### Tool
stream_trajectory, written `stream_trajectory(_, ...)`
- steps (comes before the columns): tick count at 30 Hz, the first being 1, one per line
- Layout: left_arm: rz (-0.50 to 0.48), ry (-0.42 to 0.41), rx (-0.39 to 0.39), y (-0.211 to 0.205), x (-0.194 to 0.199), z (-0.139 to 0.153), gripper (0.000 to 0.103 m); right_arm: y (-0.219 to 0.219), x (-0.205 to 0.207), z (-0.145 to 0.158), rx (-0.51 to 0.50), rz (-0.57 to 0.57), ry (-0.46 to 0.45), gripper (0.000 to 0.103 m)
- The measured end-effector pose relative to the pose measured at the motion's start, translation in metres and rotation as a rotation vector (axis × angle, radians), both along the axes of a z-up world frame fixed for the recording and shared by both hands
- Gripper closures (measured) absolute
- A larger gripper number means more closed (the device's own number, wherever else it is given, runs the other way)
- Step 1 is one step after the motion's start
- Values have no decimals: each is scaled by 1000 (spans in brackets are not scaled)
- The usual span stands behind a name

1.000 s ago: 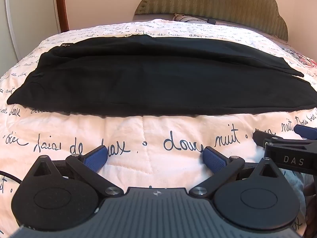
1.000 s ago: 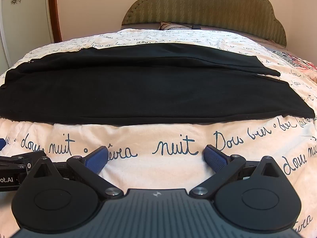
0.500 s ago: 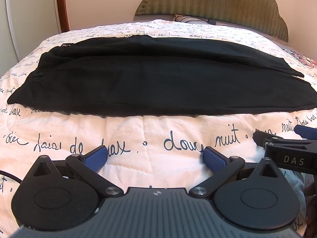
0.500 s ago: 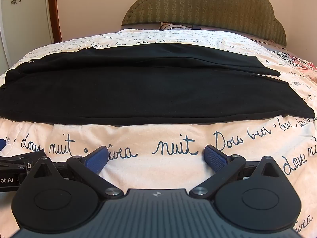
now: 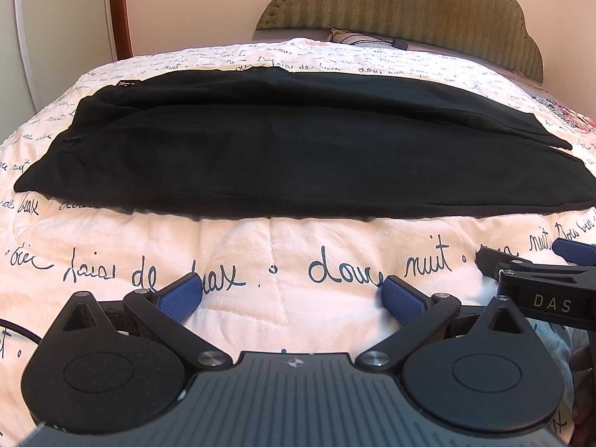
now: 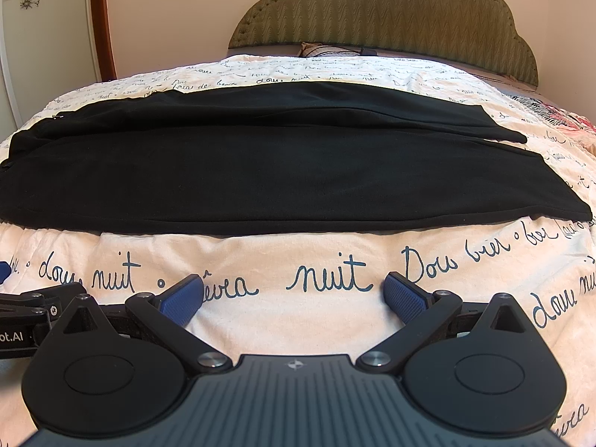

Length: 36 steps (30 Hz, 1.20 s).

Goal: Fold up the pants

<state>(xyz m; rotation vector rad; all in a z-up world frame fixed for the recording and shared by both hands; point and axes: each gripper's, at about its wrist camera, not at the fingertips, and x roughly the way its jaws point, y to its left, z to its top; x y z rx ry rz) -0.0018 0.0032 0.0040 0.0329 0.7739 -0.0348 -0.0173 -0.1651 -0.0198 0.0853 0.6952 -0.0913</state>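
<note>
pants (image 5: 298,149) flat on quilt (image 5: 238,246) — waistband corner only in left view; both grippers wide, empty

We see the long black fabric pants (image 5: 298,145) lying crosswise on the script-printed quilted bedspread (image 5: 260,260), the scalloped padded headboard (image 5: 402,3) beyond them.

Black pants (image 5: 298,149) are lying flat across the quilt (image 5: 260,253). The left gripper (image 5: 292,294) is hovering wide apart over bare quilt, the right gripper (image 5: 536,260) showing beside it.
</note>
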Motion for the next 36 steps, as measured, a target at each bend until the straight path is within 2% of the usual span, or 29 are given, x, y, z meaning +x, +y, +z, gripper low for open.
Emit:
stream_trajectory(10,-2,-25,-4,1,-3,-7,0,0,0,0,0,0,-1,0)
stream_trajectory(36,-6,-16,3,1,-2,-4,0,1,-1,1,2,0,-1,0)
